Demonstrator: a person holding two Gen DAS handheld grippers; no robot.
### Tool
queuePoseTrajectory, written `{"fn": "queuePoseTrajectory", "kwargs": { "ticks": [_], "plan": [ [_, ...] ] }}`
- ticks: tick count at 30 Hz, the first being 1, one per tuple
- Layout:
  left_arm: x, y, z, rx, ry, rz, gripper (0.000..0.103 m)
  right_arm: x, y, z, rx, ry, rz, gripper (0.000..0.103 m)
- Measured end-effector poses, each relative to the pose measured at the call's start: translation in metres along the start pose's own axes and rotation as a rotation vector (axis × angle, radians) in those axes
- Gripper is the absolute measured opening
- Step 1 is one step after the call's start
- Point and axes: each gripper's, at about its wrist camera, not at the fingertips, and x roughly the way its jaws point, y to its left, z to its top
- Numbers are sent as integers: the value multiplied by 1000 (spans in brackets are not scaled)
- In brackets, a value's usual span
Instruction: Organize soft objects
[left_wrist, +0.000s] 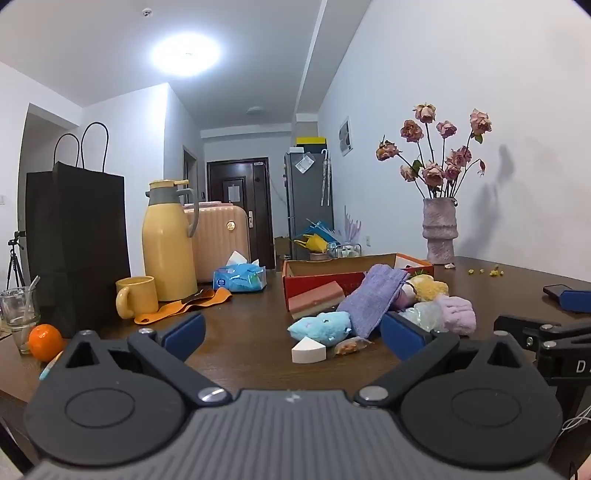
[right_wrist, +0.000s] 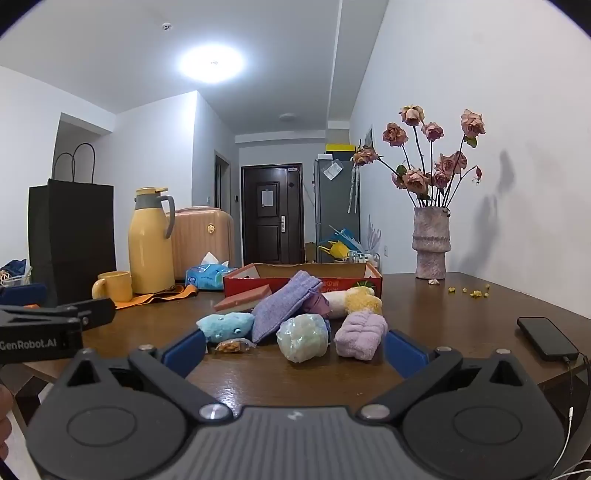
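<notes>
We see the soft things heaped on the dark brown wooden surface (right_wrist: 461, 314), just in front of a red cardboard box (right_wrist: 306, 282) with its top open. A purple knitted cloth (right_wrist: 284, 308) leans against the box front, beside a pink-and-brown layered sponge block (right_wrist: 242, 300). A light blue plush toy (right_wrist: 226, 325) lies left of the cloth, with a small clear packet of orange bits (right_wrist: 231, 347) touching its near side. A white wedge-shaped sponge (left_wrist: 308, 350) sits just in front of the blue toy. A pale iridescent wrapped ball (right_wrist: 303, 338) and a folded lilac fluffy towel (right_wrist: 361, 334) lie nearest us, with a yellow-and-white plush (right_wrist: 354, 301) behind them against the box.

Our left tool (left_wrist: 293, 332) is spread wide with nothing between its blue pads, held short of the pile. Our right tool (right_wrist: 295, 350) is spread just as wide, also bare.

Farther out stand a yellow thermos jug (right_wrist: 149, 243), a yellow mug (right_wrist: 112, 286), a black paper bag (right_wrist: 70, 236), a pink vase of dried roses (right_wrist: 430, 243) and a black phone (right_wrist: 546, 338).
</notes>
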Motion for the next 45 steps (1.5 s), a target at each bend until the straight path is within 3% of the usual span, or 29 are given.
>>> {"fn": "queuePoseTrajectory", "kwargs": {
  "ticks": [11,45],
  "plan": [
    [9,-3,-4,-12,52,-16,103,7,0,0,-26,13,-5,103],
    [5,1,-2,-11,39,-26,103,0,2,1,-28,8,-9,103]
  ]
}}
